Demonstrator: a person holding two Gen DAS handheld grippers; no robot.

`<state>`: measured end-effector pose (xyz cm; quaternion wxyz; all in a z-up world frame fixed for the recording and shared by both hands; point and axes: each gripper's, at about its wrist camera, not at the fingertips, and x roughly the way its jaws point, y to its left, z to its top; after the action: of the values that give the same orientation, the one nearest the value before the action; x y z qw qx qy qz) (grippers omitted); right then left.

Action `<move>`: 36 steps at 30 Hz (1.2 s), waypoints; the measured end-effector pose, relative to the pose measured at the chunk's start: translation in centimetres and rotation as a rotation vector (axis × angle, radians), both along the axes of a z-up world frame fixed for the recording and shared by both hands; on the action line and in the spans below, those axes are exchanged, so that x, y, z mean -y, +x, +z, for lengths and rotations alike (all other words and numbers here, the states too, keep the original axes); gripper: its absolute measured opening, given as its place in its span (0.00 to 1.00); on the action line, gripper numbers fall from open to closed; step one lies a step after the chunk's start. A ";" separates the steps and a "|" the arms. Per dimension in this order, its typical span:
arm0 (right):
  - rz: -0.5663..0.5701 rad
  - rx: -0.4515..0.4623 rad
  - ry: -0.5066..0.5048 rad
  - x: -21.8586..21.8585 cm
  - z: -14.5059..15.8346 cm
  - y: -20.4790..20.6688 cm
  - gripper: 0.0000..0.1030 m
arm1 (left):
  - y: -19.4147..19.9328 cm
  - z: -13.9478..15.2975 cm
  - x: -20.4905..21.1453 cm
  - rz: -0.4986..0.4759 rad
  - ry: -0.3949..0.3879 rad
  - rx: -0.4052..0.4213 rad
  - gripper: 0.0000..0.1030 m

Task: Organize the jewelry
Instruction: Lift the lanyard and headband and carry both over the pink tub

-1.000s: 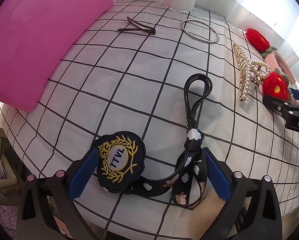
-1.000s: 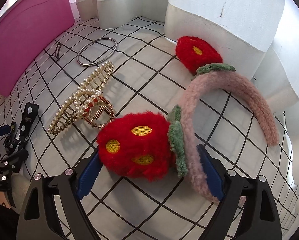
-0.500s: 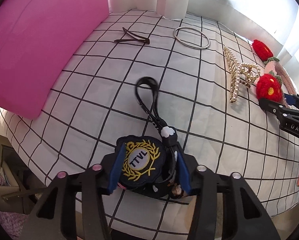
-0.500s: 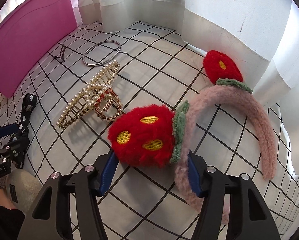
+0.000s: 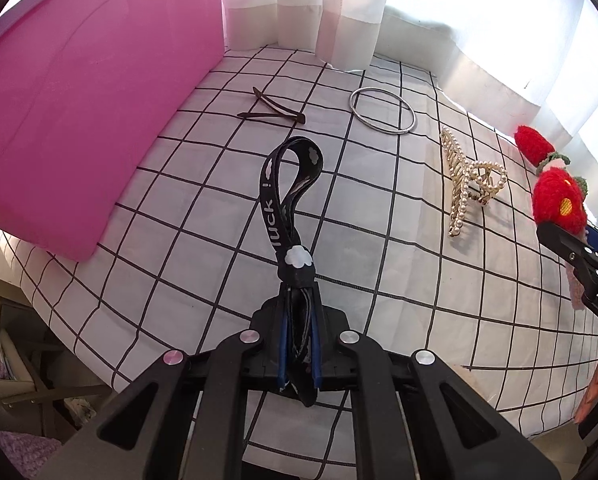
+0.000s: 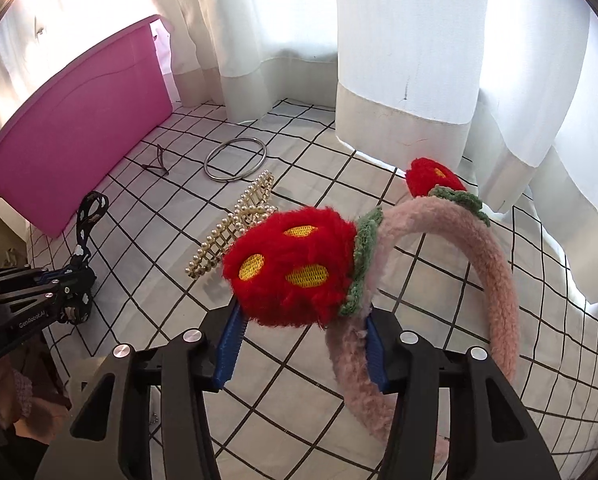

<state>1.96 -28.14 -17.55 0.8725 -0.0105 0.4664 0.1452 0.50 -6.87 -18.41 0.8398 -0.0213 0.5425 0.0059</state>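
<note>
Pink plastic fills the ten o'clock side of the left wrist view: the storage bin, standing on the white checked surface, is the likely home for the loose pieces, and it lies nearer the left hand than the right. The left gripper is pinched fully together on the black strap keychain, whose long axis runs from the jaws toward twelve o'clock, its loop end hanging free above the cloth. From there the bin wall sits at about ten o'clock, so the coming move looks like a short carry up and over its rim. The right gripper has just been closing and now stands narrow, its blue pads pressed against the fuzzy pink headband beside the red strawberry pom; the band arcs away toward two o'clock and seems lifted clear of the surface, though the fisheye makes that hard to be sure of. For this hand the bin lies far off at ten o'clock. Left on the cloth, between the two hands and the bin, are the pearl claw clip, the metal bangle and the dark hair clip.
</note>
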 end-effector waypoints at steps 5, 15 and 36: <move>-0.023 0.040 0.036 -0.7 2.3 -1.3 0.46 | -0.1 1.3 0.2 -0.032 0.007 0.031 0.08; -0.033 0.099 0.056 -1.6 6.0 -3.5 0.46 | -0.7 5.2 0.1 -0.099 0.011 0.113 0.08; 0.107 0.308 0.110 -10.6 17.0 -6.1 0.46 | -0.8 15.3 -4.6 -0.137 -0.057 0.313 0.09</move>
<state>-4.18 -17.49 -0.58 0.9239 -0.0099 0.3175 0.2134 -0.33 -2.23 -3.13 0.9114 -0.0087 0.4054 -0.0702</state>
